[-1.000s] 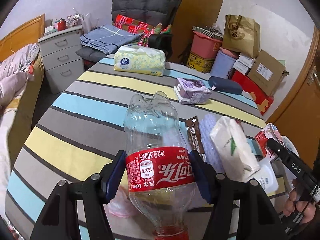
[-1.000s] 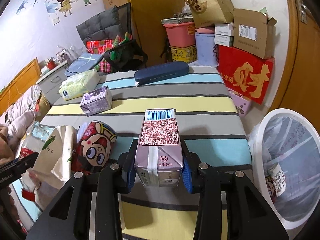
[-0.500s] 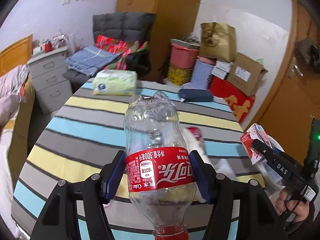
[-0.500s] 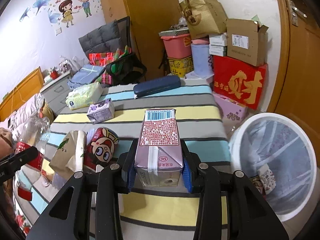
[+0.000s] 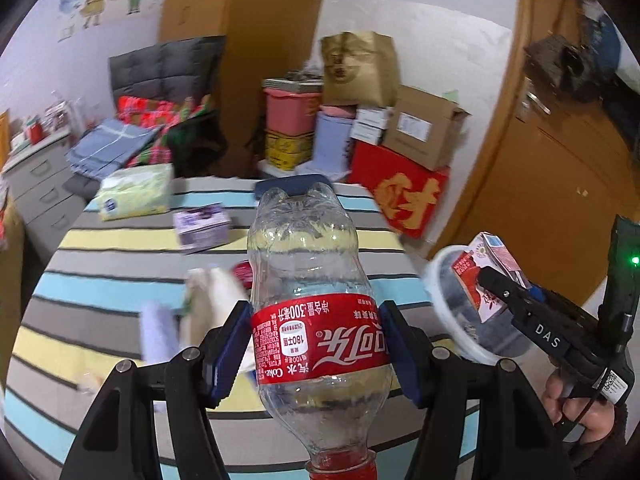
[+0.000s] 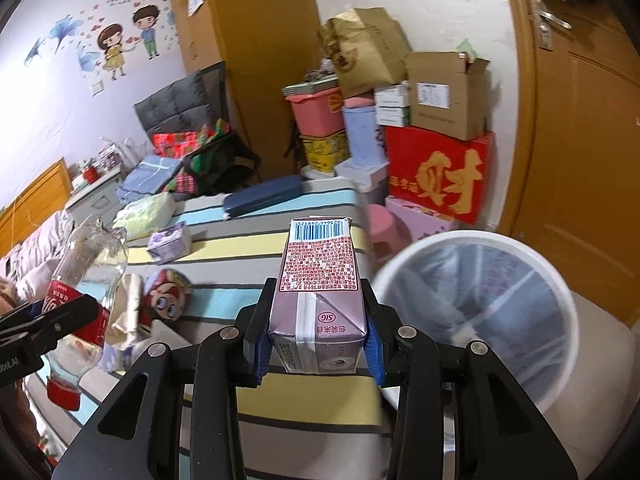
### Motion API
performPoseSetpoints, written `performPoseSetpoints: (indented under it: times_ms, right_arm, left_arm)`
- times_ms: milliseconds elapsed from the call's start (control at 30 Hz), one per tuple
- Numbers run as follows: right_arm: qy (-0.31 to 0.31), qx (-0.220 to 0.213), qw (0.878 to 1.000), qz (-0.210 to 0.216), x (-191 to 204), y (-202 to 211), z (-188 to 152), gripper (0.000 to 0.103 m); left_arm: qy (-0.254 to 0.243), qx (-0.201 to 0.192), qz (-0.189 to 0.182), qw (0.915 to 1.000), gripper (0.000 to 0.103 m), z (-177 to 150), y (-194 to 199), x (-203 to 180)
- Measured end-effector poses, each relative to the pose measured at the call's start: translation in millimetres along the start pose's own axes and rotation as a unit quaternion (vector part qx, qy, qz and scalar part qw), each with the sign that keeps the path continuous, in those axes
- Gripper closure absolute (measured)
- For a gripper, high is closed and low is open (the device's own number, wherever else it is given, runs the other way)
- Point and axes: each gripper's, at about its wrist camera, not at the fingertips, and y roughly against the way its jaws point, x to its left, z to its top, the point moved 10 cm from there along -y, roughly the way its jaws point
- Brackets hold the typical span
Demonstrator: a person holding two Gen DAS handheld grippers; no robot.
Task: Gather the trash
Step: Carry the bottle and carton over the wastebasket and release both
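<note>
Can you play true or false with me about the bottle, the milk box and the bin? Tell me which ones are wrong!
1. The left gripper is holding a clear plastic bottle with a red label. True.
2. The bottle is full of cola. False: it looks empty and see-through.
3. The right gripper is squeezing a purple drink carton. True.
4. The carton is already inside the white bin. False: it is clamped in the gripper, beside the bin.
5. The bin has a plastic liner bag in it. True.
6. The dark blue case is on the floor. False: it lies on the striped table.
</note>
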Motion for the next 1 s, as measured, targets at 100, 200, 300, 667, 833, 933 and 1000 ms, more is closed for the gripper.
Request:
performPoseSetpoints:
  times_ms: [100, 200, 300, 667, 833, 933, 1000]
  right_arm:
    - [-0.008, -0.004, 1.0, -0.011, -17.6, 4.5, 0.9, 0.064]
    - [-0.017, -0.008, 1.0, -0.02, -35.2, 9.0, 1.8, 0.064]
    - [-0.022, -0.011, 0.999, -0.031, -50.8, 14.3, 1.4, 0.064]
    - [-0.049, 0.009, 0.995, -0.081, -115.7, 17.9, -11.8, 0.064]
    - [-0.055, 0.032, 0.994, -0.093, -138.2, 10.7, -21.5, 0.064]
    - [-0.056, 0.046, 0.993, -0.098, -149.5, 5.6, -28.6, 0.064]
    - [-0.053, 0.055, 0.992, -0.098, -154.5, 2.1, -32.1, 0.064]
  left_arm:
    - [-0.017, 0.003, -0.017, 0.9997, 0.038, 2.1, -6.4, -28.0]
    - [-0.035, 0.005, -0.035, 0.9988, 0.038, 4.0, -13.1, -56.5]
    - [-0.051, 0.01, -0.051, 0.9973, 0.038, 4.6, -22.1, -84.1]
    - [-0.093, 0.047, -0.12, 0.9873, 0.038, -0.8, -64.8, -175.6]
    - [-0.1, 0.076, -0.139, 0.9823, 0.038, -10.4, -91.0, -204.0]
    - [-0.109, 0.087, -0.141, 0.9802, 0.038, -14.6, -106.8, -216.9]
    - [-0.113, 0.095, -0.138, 0.9794, 0.038, -16.8, -116.0, -222.0]
